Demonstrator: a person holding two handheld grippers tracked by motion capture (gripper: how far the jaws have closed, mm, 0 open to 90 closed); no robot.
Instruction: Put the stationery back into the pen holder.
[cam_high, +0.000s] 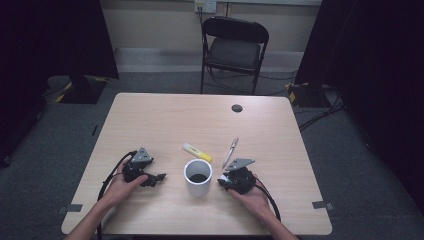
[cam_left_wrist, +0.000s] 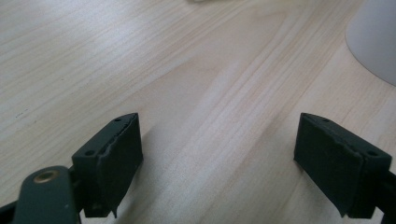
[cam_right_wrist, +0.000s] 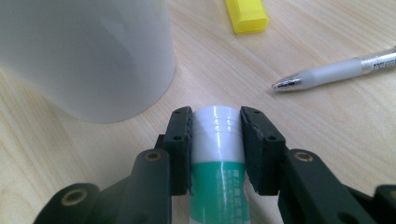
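Observation:
A white cup (cam_high: 198, 177) stands on the wooden table (cam_high: 165, 115) between my two grippers. My right gripper (cam_right_wrist: 215, 126) is shut on a glue stick (cam_right_wrist: 217, 140) with a white cap and green label, lying low just beside the cup (cam_right_wrist: 84, 56). In the high view the right gripper (cam_high: 221, 182) sits at the cup's right. A yellow highlighter (cam_high: 196, 152) and a pen (cam_high: 230, 152) lie just beyond the cup. My left gripper (cam_high: 159, 178) rests left of the cup, open, with bare table between its jaws (cam_left_wrist: 219, 154).
The cup's wall (cam_left_wrist: 373, 42) shows at the upper right of the left gripper view. The pen tip (cam_right_wrist: 285, 84) points toward the right gripper. A dark cable grommet (cam_high: 237, 108) sits near the far edge. A black folding chair (cam_high: 235, 47) stands behind the table.

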